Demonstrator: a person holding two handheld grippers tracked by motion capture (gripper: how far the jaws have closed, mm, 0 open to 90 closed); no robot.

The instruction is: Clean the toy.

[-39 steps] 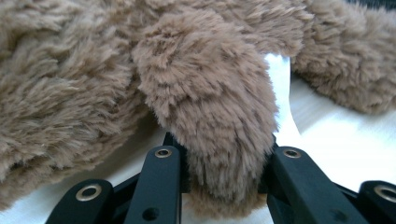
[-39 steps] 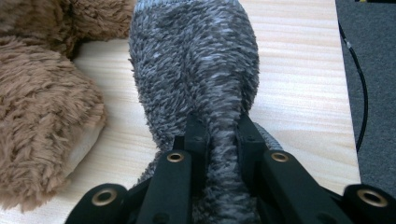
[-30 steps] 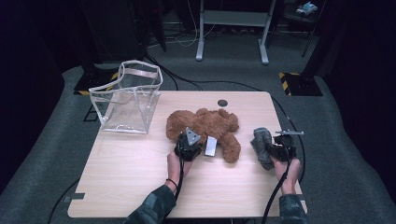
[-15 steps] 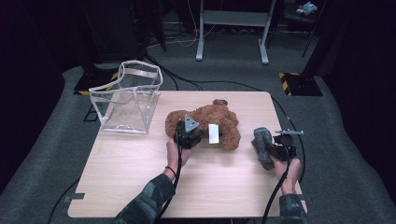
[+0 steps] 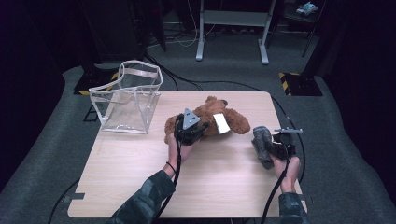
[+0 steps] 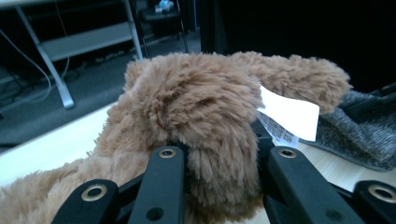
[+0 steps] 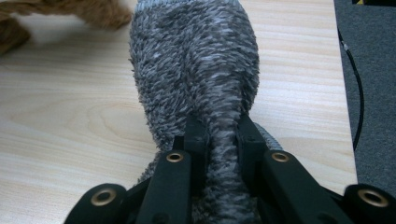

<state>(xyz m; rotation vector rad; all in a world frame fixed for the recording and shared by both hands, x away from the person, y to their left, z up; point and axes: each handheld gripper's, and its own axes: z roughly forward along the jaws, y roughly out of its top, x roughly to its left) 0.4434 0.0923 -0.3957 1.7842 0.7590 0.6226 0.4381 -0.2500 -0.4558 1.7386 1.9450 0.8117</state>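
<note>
A brown plush bear (image 5: 217, 121) with a white tag (image 5: 220, 123) hangs lifted off the wooden table (image 5: 140, 168), gripped at one end by my left gripper (image 5: 189, 133). In the left gripper view the jaws pinch a thick fold of the bear's fur (image 6: 210, 140), the tag (image 6: 287, 114) to the right. My right gripper (image 5: 275, 144) rests near the table's right edge, shut on a grey fuzzy cloth (image 5: 261, 145). In the right gripper view the jaws squeeze the grey cloth (image 7: 196, 79), which lies on the wood.
A clear plastic bag (image 5: 128, 100) with a white rim stands open at the table's back left. Black cables trail from both grippers over the table's near edge. Dark carpet and a white metal frame (image 5: 231, 28) lie beyond the table.
My left gripper has risen and carried the bear up and towards the back of the table. The right gripper and the grey cloth have stayed where they were.
</note>
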